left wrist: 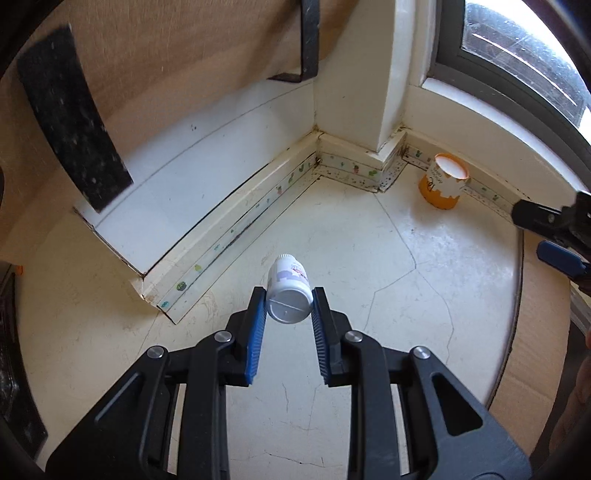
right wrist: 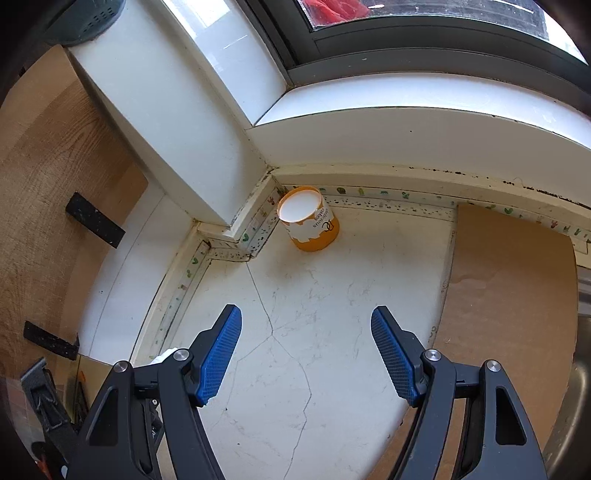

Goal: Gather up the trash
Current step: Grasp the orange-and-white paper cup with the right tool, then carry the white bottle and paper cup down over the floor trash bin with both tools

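Note:
My left gripper [left wrist: 289, 300] is shut on a small white plastic bottle [left wrist: 286, 280]. The bottle hangs clear of the cracked white floor [left wrist: 369, 258], with its base towards the camera. An orange and white paper cup [left wrist: 443, 181] stands upright in the corner under the window. In the right wrist view the same paper cup [right wrist: 310, 221] is ahead of my right gripper [right wrist: 306, 312], well beyond its fingertips. That gripper is open with nothing between its blue pads [right wrist: 218, 354]. In the left wrist view, my right gripper [left wrist: 532, 232] shows at the right edge.
A white skirting board with cactus tape [left wrist: 236, 236] runs along the walls. A wooden panel with black brackets [left wrist: 70, 110] stands at the left. Brown cardboard [right wrist: 509, 295] covers the floor at the right. A window [right wrist: 406, 22] is above the cup.

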The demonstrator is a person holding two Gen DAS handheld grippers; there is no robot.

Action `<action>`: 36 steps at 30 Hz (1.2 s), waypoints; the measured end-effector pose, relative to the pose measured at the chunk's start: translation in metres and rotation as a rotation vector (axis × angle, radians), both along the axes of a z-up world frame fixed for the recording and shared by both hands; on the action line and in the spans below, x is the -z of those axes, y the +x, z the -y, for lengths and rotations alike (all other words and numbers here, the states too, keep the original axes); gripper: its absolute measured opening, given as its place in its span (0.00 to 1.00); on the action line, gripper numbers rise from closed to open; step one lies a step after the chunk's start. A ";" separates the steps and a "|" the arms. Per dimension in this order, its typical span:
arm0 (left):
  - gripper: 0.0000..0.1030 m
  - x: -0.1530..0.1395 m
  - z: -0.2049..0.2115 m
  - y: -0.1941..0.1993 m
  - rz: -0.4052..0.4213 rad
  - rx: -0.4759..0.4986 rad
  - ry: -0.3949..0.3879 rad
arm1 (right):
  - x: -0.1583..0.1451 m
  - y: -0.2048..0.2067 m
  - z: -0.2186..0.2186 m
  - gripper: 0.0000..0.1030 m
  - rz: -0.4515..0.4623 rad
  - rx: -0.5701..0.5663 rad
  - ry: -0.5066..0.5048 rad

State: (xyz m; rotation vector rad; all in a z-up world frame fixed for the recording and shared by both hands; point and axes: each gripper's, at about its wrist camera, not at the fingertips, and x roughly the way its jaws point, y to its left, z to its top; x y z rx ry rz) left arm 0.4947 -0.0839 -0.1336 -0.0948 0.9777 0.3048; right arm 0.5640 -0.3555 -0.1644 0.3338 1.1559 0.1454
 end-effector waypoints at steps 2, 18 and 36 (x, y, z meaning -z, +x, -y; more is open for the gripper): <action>0.21 -0.016 0.008 -0.005 0.021 0.038 0.018 | -0.009 0.002 -0.004 0.72 0.005 -0.005 0.014; 0.21 -0.092 0.033 0.016 0.135 0.171 0.157 | 0.002 0.079 -0.024 0.80 0.057 -0.001 -0.102; 0.21 -0.048 0.035 0.049 0.066 0.117 0.270 | 0.077 0.132 -0.038 0.52 0.016 -0.090 -0.257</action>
